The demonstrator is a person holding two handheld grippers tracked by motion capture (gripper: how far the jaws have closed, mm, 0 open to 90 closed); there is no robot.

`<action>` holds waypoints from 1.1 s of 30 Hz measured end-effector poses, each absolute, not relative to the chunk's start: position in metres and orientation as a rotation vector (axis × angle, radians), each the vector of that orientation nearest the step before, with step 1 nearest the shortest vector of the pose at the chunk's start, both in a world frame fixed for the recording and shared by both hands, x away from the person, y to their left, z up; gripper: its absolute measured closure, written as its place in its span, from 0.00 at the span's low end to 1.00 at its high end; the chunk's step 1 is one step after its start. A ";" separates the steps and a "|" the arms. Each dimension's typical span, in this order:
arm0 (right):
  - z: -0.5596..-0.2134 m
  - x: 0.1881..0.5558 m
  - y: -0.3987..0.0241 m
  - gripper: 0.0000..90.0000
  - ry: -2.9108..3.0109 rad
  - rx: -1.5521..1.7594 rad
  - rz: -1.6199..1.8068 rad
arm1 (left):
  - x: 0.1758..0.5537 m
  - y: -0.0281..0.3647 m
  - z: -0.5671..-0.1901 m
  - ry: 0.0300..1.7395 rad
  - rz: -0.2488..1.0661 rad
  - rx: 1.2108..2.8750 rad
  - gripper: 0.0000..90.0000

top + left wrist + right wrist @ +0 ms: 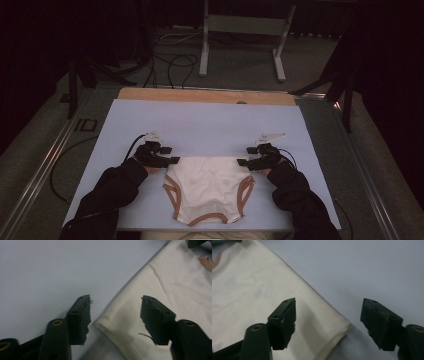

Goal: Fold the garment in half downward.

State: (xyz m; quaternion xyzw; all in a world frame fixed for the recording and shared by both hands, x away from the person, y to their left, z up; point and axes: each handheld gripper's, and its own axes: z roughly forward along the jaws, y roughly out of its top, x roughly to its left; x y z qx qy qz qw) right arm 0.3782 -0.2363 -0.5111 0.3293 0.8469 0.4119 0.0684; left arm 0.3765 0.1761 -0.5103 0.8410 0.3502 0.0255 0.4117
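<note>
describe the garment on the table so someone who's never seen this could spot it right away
On the pale blue table top, look at the near edge, midway between the person's two black grippers, left and right. There lies a cream cloth pair of briefs, spread flat. Its tan-brown trim round the leg openings sets it apart.

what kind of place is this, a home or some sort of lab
Probably a lab or recording studio, not a home. A pale board lies on a bench amid dark surroundings, loose cables trail over the floor behind, and a metal stand rises there. A person works cream underwear with handheld grippers.
</note>
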 end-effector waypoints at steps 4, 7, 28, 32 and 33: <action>-0.515 0.381 -0.238 0.39 2.572 1.022 1.218 | 0.379 0.178 -0.513 0.894 0.034 2.116 0.61; -0.518 0.381 -0.238 0.46 2.601 1.016 1.202 | 0.378 0.178 -0.514 0.889 0.025 2.136 0.65; -0.514 0.375 -0.236 0.97 2.595 0.935 1.111 | 0.376 0.175 -0.519 0.870 -0.002 2.190 0.99; -0.514 0.376 -0.236 0.97 2.594 0.932 1.108 | 0.376 0.175 -0.519 0.866 0.016 2.186 0.99; -0.514 0.376 -0.236 0.98 2.594 0.933 1.109 | 0.376 0.175 -0.518 0.869 0.009 2.180 0.99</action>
